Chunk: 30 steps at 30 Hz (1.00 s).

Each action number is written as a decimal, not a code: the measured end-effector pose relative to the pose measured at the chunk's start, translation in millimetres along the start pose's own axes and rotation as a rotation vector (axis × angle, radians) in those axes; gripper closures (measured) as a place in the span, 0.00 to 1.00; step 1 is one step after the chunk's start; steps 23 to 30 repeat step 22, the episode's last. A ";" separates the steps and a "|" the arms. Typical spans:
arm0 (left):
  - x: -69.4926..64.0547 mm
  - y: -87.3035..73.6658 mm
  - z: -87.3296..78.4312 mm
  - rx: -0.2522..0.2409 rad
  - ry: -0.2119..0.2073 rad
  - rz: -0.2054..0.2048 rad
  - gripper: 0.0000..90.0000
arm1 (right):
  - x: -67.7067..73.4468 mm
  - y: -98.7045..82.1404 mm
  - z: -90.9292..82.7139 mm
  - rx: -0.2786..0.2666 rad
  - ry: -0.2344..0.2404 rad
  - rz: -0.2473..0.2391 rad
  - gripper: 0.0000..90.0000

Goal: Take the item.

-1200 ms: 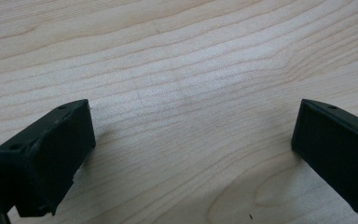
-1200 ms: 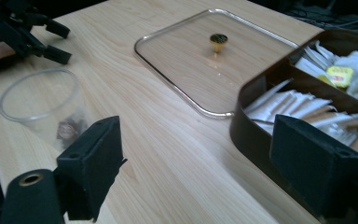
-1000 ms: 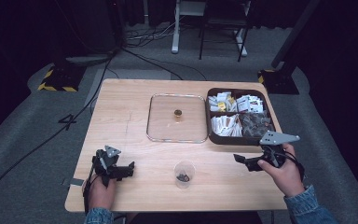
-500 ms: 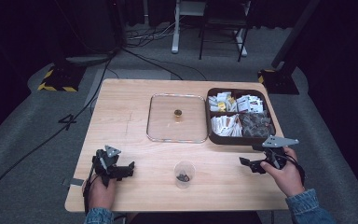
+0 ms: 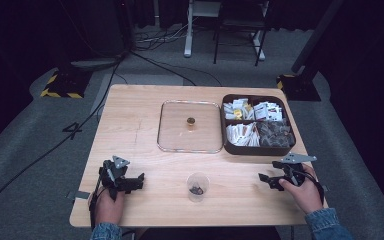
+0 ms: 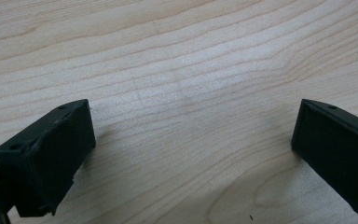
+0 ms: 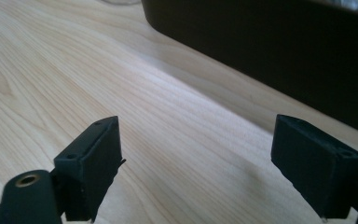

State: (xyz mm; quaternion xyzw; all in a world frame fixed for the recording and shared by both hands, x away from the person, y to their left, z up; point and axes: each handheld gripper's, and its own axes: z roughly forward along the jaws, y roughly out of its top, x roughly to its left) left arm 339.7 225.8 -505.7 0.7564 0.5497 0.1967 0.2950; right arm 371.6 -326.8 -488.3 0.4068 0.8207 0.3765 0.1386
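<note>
A small clear cup [image 5: 197, 186] with dark bits in its bottom stands near the table's front edge, between the two hands. My left gripper [image 5: 136, 181] rests on the wood at the front left, open, and its jaws stand wide over bare wood [image 6: 191, 116]. At the front right my right gripper [image 5: 266, 181] sits low on the table, open, nothing between its jaws. A dark divided box [image 5: 258, 148] of packets lies just beyond it, and its wall [image 7: 270, 42] fills the top of the right gripper view.
A clear square lid [image 5: 190, 126] with a small brown knob [image 5: 191, 121] lies flat in the table's middle, touching the box's left side. The wooden table [image 5: 130, 125] ends close in front of both hands. Cables and stands cover the dark floor behind.
My right gripper has come down and slightly left, from above the box's front corner to the table top. The left gripper has stayed put.
</note>
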 end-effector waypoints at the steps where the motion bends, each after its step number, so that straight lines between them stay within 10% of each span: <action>1: 0.0 0.0 0.0 0.000 0.000 0.000 0.00 | 0.0 0.0 0.0 0.000 0.000 0.000 0.18; 13: 0.0 0.0 0.1 0.000 -0.001 0.000 0.00 | 4.4 -17.1 5.3 -0.001 -0.038 -0.080 0.17; 30: 0.1 0.0 0.0 -0.001 0.002 0.002 0.00 | 5.1 -17.4 5.5 -0.002 -0.046 -0.075 0.16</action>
